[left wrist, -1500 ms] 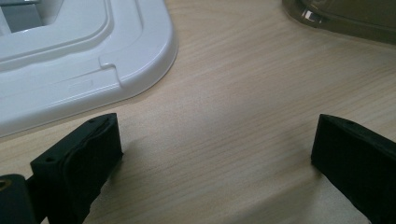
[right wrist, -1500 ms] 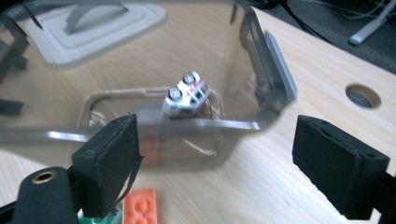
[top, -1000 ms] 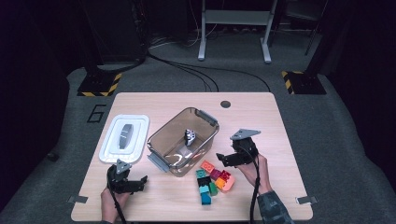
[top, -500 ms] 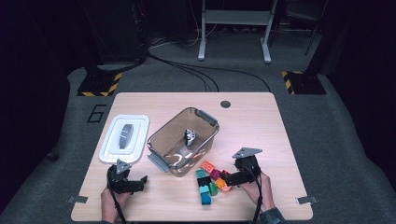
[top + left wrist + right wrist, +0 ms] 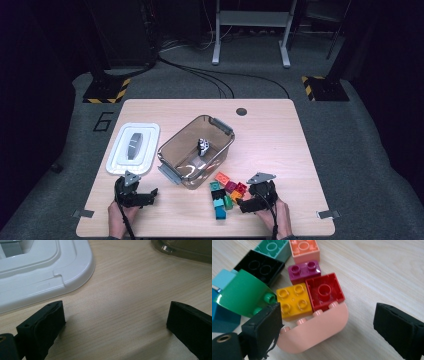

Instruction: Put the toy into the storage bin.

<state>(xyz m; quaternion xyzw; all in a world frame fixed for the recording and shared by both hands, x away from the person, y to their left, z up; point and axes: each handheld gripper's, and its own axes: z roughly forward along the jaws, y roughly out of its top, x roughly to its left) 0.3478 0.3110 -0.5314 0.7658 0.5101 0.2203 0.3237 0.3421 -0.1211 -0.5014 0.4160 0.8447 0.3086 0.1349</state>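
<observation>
One pink brick (image 5: 312, 333) partly behind tongs (image 5: 329, 327)

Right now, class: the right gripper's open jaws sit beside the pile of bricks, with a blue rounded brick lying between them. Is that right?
Not quite. The rounded brick between the open jaws of the right gripper is pale pink, not blue, as the right gripper view shows. The rest holds: the jaws are open and sit at the pile of bricks.

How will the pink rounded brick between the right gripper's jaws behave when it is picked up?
The pink rounded brick looks like hard, glossy plastic, so probably stiff and light. Its curved side may slip against a pad. It touches the yellow brick and red brick, so closing could nudge them.
</observation>
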